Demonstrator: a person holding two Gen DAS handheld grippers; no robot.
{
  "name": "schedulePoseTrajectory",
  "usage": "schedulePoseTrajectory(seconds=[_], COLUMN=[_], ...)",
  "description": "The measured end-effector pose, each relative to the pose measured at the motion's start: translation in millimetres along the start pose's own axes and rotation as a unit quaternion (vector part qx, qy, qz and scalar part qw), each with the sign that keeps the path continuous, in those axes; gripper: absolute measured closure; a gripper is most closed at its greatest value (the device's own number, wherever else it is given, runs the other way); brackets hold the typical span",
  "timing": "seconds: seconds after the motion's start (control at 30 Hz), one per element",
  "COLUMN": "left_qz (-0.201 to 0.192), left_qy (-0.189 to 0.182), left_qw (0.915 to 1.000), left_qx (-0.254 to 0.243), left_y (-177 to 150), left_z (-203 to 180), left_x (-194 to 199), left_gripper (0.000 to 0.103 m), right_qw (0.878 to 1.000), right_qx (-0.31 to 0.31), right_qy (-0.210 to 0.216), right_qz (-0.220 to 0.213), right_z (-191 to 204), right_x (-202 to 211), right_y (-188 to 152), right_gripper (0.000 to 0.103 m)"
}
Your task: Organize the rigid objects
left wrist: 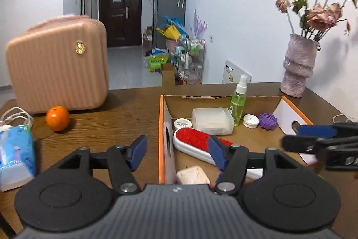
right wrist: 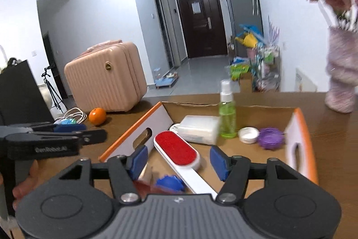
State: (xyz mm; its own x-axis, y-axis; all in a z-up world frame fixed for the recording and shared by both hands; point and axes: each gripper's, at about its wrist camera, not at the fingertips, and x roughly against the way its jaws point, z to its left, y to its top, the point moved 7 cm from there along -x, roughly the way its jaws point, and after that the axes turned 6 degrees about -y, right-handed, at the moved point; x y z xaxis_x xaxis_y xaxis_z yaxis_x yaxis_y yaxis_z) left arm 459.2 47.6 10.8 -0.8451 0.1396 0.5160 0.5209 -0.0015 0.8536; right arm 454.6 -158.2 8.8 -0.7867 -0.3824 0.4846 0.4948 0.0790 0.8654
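An open cardboard box (left wrist: 161, 127) with orange-edged flaps lies on the wooden table. Inside it are a red-and-white lint brush (left wrist: 194, 142), a green spray bottle (left wrist: 238, 106), a translucent white case (left wrist: 212, 120), a white cap (left wrist: 251, 120), a purple cap (left wrist: 268, 121) and a small round tin (left wrist: 182, 123). My left gripper (left wrist: 178, 153) is open and empty, straddling the box's left wall. My right gripper (right wrist: 179, 162) is open above the lint brush (right wrist: 179, 148), whose handle runs between the pads untouched. A blue cap (right wrist: 170, 183) lies below it.
A pink ribbed suitcase (left wrist: 58, 68) and an orange (left wrist: 57, 118) stand at the left, with a tissue pack (left wrist: 15, 156) and white cable (left wrist: 15, 118) nearer. A vase of dried flowers (left wrist: 298, 66) stands behind the box on the right. A hand (right wrist: 22, 189) holds the left gripper.
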Motion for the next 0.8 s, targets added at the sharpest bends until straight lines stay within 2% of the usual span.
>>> schedulePoseTrajectory(seconds=[0.17,0.27,0.47,0.67,0.73,0.8], left_qz=[-0.030,-0.045,-0.053,-0.027,-0.023,-0.016], left_qy=[0.023,0.032,0.008,-0.015,-0.018,-0.027], left_qw=[0.9989,0.9972,0.9971,0.9984,0.9983,0.9983], left_qx=[-0.027,-0.050,-0.055,-0.047,-0.050,-0.049], left_y=[-27.3,-52.6,-109.3,-158.2,-166.9,-174.3], left_z=[-18.7,-37.4,-74.0,-101.0,-107.2,-114.8], left_x=[59.4,97.1,161.2,194.0,198.0,197.5], left_gripper=[0.029,0.025,0.018,0.018,0.013,0.013], right_qw=[0.998,0.995,0.994,0.995,0.995,0.995], right_qx=[0.035,0.045,0.041,0.011,0.006,-0.002], right_qy=[-0.050,-0.076,-0.097,-0.101,-0.103,-0.103], right_qz=[-0.025,-0.038,-0.036,-0.011,-0.009,-0.012], right_z=[-8.6,-12.3,-7.5,-11.0,-12.5,-15.0], right_x=[68.3,110.2,167.8,200.2,206.9,212.2], right_y=[-27.8,-51.7,-110.6,-164.8,-174.6,-180.0], right_gripper=[0.038,0.034,0.032,0.032,0.032,0.032])
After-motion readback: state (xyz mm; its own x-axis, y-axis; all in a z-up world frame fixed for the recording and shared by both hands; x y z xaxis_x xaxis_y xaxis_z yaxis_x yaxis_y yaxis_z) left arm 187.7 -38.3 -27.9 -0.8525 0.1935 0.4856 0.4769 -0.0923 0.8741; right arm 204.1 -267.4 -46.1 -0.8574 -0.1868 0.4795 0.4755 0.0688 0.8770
